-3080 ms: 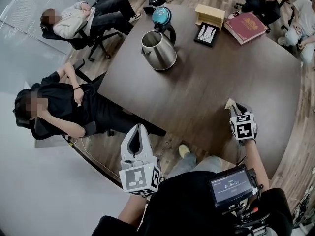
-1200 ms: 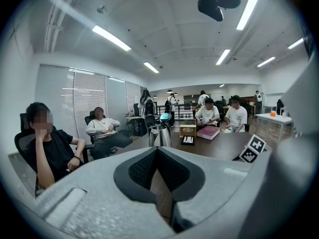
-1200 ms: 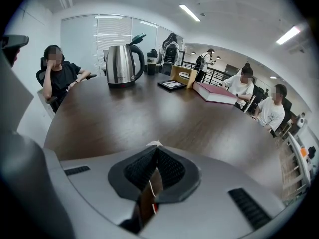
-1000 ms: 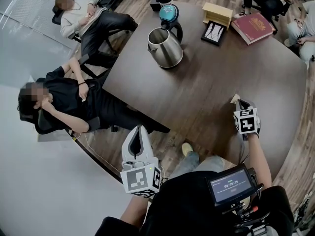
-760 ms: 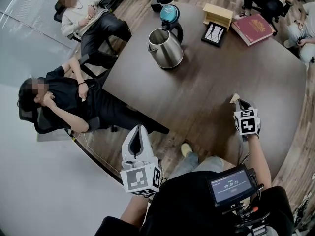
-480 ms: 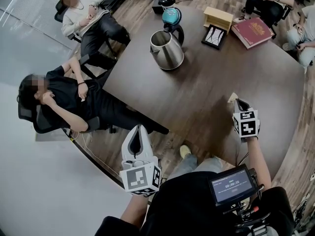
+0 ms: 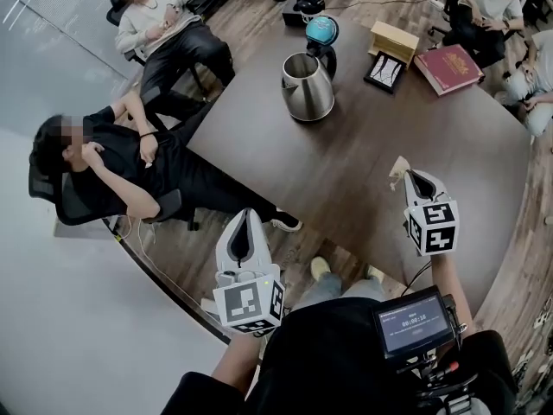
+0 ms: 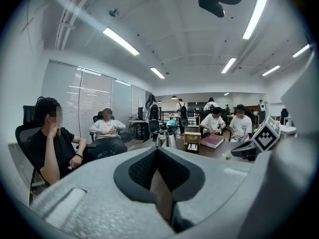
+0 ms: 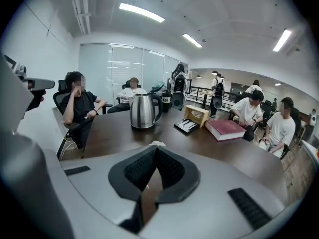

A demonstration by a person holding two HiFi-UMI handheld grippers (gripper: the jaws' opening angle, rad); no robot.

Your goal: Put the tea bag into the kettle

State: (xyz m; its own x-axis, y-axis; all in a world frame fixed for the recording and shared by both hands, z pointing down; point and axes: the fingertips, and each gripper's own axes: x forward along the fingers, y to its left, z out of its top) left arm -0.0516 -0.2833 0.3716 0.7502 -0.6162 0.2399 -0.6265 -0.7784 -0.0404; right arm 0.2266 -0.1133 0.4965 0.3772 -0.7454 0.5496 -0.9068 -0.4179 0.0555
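- Head view – a dark brown desk (image 7: 346, 167) with a rounded edge and a faint wood grain carries everything.
- Far across the desk stands the kettle (image 7: 308, 87), a tapering body of brushed steel with a dark handle and its mouth uncovered. It is upright.
- Right gripper (image 7: 409, 178) hangs over the near part of the desk, well apart from the kettle. Its pale grey shell narrows to a point, and a cube of black-and-white square markers sits at its rear.
- Right gripper view: the dark, ribbed fingers (image 9: 172, 171) are clenched together, and a scrap of white paper shows at their tip. This is the tea bag (image 9: 157, 144), pinched between them.
- From the head view the tea bag (image 7: 398, 169) is a small, creased, cream-coloured piece that sticks out beyond the fingertips, off the desk surface.
- Left gripper (image 7: 244, 218) is off the desk's near edge, over the wooden floor. In the left gripper view its fingers (image 8: 144, 168) are pressed shut with nothing between them.
- Behind the kettle are a small blue globe (image 7: 321, 31), a light wooden box (image 7: 393, 40), a flat black tray (image 7: 385, 70) and a thick red book (image 7: 447, 67).
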